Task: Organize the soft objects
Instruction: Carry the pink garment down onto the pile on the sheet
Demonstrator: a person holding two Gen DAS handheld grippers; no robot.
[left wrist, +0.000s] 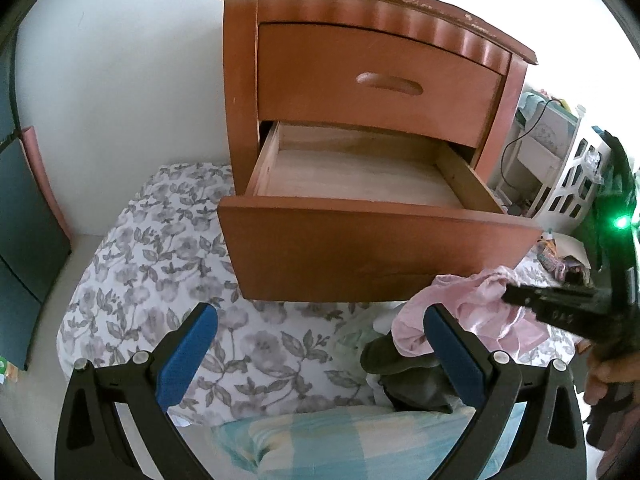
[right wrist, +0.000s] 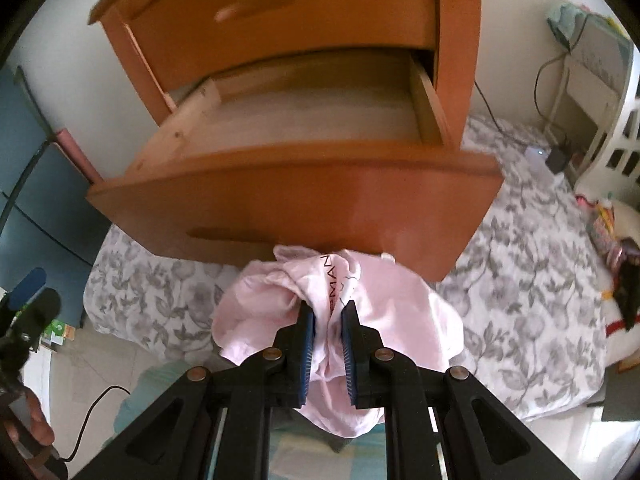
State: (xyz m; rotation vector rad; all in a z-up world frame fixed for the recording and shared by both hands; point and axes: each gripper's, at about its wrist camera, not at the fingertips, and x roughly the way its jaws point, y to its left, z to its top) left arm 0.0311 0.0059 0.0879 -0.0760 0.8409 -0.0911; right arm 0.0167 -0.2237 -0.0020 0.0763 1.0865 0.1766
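1. Bedroom setting: floral grey-and-white sheet [left wrist: 160, 248] spread flat under a wooden nightstand [left wrist: 376, 64], white wall behind.
2. Nightstand top drawer [left wrist: 372, 84] closed; bottom drawer [left wrist: 360, 216] pulled out toward the camera, bare wood inside.
3. White lattice basket [left wrist: 576, 184] and a small white shelf with a cable at far right of the left wrist view.
4. Right gripper [right wrist: 328, 320] has its jaws closed tight on a pink garment [right wrist: 392, 312]; fabric bunches between the blue pads [right wrist: 307, 344] and spills out to both sides.
5. Pink garment hangs just in front of the bottom drawer's front panel, below its top edge, outside the drawer. Dark printed letters show on the fabric.
6. In the left wrist view the same pink garment [left wrist: 472, 312] sits at right, near the drawer front, with the right gripper [left wrist: 516, 300] entering from the right edge.
7. Left gripper [left wrist: 320, 340] jaws wide open, nothing between them, hovering over the sheet left of the garment.
8. Dark cloth [left wrist: 408, 372] lies under the pink garment's near edge, just beside the left gripper's right pad.
9. Light blue checked cloth [left wrist: 328, 432] at near bottom centre, between the left gripper's arms.
10. A hand [right wrist: 32, 420] shows at lower left of the right wrist view, with a black cable beside it.
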